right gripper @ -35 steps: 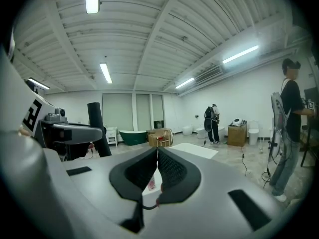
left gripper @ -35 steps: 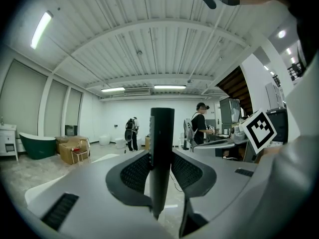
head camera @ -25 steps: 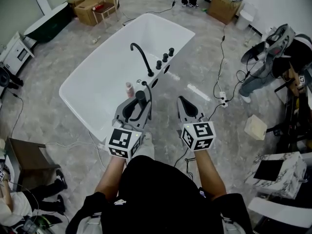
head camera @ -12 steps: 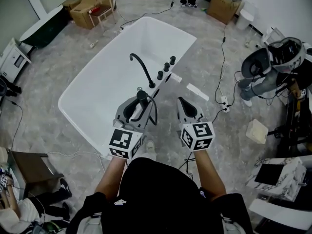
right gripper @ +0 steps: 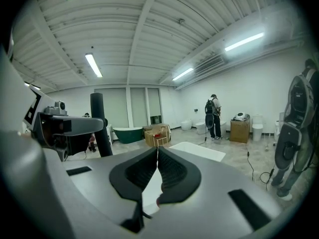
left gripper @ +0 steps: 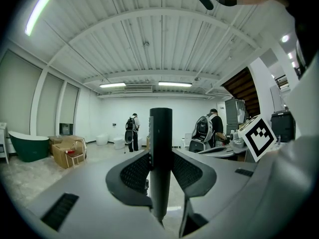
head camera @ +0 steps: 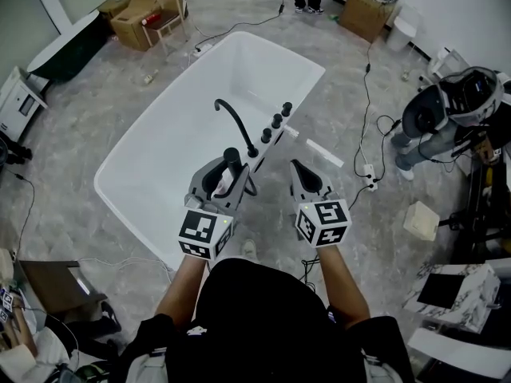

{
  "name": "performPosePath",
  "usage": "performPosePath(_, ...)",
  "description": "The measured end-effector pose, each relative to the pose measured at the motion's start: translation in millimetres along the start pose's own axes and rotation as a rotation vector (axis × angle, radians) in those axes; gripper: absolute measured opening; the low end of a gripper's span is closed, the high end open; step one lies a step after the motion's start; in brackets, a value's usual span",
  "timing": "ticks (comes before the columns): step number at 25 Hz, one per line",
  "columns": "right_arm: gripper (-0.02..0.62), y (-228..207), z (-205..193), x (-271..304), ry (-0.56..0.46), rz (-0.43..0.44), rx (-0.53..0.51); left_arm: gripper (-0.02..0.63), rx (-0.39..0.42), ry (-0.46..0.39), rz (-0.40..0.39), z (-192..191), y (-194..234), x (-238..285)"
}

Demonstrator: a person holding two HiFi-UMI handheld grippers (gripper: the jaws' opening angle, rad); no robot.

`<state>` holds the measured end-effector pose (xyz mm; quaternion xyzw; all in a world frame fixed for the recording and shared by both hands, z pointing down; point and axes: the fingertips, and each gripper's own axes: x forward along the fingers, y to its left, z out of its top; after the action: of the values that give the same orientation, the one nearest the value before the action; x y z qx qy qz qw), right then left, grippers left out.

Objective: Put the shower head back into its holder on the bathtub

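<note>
The white bathtub (head camera: 164,114) lies ahead of me, with a curved black faucet (head camera: 235,120) and a row of black knobs (head camera: 277,122) on its near rim. My left gripper (head camera: 226,171) hovers over that rim just short of the faucet, shut on the black shower head (head camera: 231,158), which stands upright; its black hose (head camera: 250,183) loops below. Seen from the left gripper itself (left gripper: 160,171), the shower head's handle (left gripper: 160,153) fills the gap between the pads. My right gripper (head camera: 297,167) is beside it over the floor, shut and empty (right gripper: 156,156). I cannot pick out the holder.
Cables (head camera: 363,118) and a power strip (head camera: 367,166) trail over the floor right of the tub. A person with gear (head camera: 447,110) stands at the right. Cardboard boxes (head camera: 144,10) sit beyond the tub. A dark green tub (right gripper: 128,133) stands far off.
Both grippers have advanced together toward the tub's faucet end; the faucet now sits right in front of the left gripper. A small bottle on the rim has gone out of sight.
</note>
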<state>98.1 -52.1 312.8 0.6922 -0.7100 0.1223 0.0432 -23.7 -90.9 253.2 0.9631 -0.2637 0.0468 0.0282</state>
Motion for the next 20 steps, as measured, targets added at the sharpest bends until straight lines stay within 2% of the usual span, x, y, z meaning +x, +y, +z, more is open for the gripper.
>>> performPosePath(10,0.023,3,-8,46,0.026,-0.007,0.001,0.144,-0.015,0.030,0.013,-21,45,21)
performPosePath(20,0.023,-8,-17,64,0.062,0.006,-0.016,0.144,-0.046,0.063,0.021,-40,54,38)
